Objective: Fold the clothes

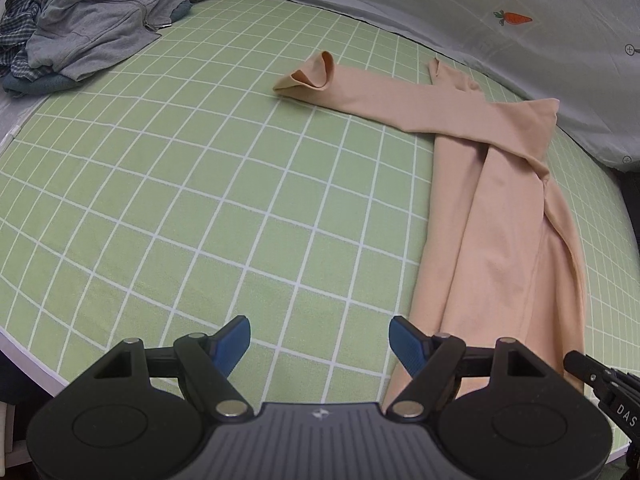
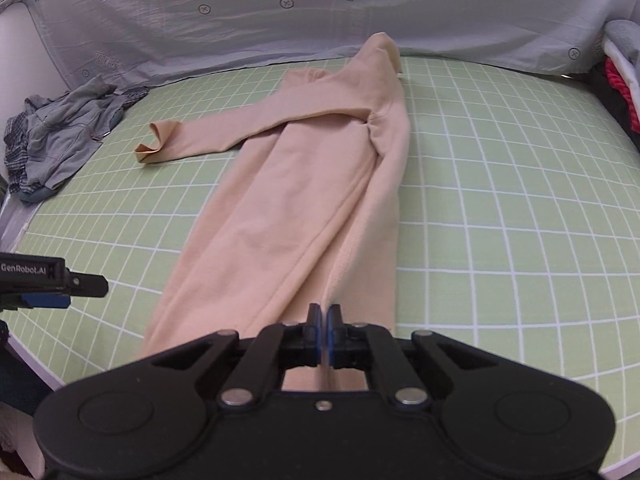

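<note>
A peach long-sleeved top [image 2: 304, 200] lies lengthwise on the green checked sheet [image 2: 500, 200], its body folded narrow. One sleeve stretches out to the left and ends in a curled cuff [image 1: 306, 78]. My right gripper [image 2: 324, 318] is shut over the top's near end, and a raised crease of cloth runs into its blue pads [image 2: 316, 322]. My left gripper [image 1: 320, 340] hangs open over bare sheet, just left of the top's [image 1: 500, 220] near end, with nothing between its fingers. The right gripper's tip [image 1: 576, 360] shows at the top's lower right edge.
A heap of grey and checked clothes [image 1: 80, 24] lies at the far left corner. A pale carrot-print cover [image 2: 280, 8] rises along the far side. Red and dark cloth [image 2: 618, 84] sits at the far right. The sheet's near edge [image 1: 24, 348] runs close below the left gripper.
</note>
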Motion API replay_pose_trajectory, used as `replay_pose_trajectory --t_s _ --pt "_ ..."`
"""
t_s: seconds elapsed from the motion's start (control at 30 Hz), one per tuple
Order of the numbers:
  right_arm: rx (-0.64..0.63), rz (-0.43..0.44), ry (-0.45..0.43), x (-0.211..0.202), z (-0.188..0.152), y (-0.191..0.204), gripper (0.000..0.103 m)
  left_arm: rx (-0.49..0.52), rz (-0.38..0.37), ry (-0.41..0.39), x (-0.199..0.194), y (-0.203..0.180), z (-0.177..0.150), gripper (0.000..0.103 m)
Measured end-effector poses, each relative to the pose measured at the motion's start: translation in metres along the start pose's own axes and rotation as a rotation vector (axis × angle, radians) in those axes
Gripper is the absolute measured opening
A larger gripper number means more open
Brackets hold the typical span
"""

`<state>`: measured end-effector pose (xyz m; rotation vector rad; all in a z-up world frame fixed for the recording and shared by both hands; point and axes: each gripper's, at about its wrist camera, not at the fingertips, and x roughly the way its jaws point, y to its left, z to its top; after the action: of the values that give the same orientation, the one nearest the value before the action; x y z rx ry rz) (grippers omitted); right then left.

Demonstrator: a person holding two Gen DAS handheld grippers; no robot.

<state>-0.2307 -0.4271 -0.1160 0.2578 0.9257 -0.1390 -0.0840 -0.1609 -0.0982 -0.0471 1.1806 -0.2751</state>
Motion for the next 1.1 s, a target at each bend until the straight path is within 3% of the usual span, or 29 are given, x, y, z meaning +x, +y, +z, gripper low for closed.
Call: replay_pose_trajectory --t_s 0.27,0.47,0.6,0.73,0.83,0.9,1.1 --pt "0.091 0.038 0.077 0.039 -0.009 0.027 0.008 0.023 -0.008 0.064 0.013 0.004 -0.012 0.077" --pt "0.158 0.068 0.030 0.012 -0.010 0.019 0.026 0.043 -0.037 0.065 0.016 -0.004 -0.011 0.077" --pt "0.206 -0.014 -0.043 -0.009 -0.007 0.001 0.032 0.045 -0.048 0.052 0.014 -0.009 -0.008 0.077" --pt "0.200 -0.135 -0.009 -0.001 -0.008 -0.016 0.035 0.040 -0.046 0.055 0.017 -0.011 -0.008 0.078" --pt "0.189 -0.140 0.044 0.013 -0.017 -0.018 0.037 0.041 -0.041 0.062 0.018 -0.012 -0.009 0.078" --pt "0.156 -0.127 0.083 0.022 -0.026 -0.010 0.044 0.043 -0.036 0.065 0.018 -0.013 -0.009 0.078" --pt "-0.006 -0.194 0.030 0.019 -0.015 0.008 0.053 0.030 -0.017 0.059 0.017 -0.013 -0.002 0.078"
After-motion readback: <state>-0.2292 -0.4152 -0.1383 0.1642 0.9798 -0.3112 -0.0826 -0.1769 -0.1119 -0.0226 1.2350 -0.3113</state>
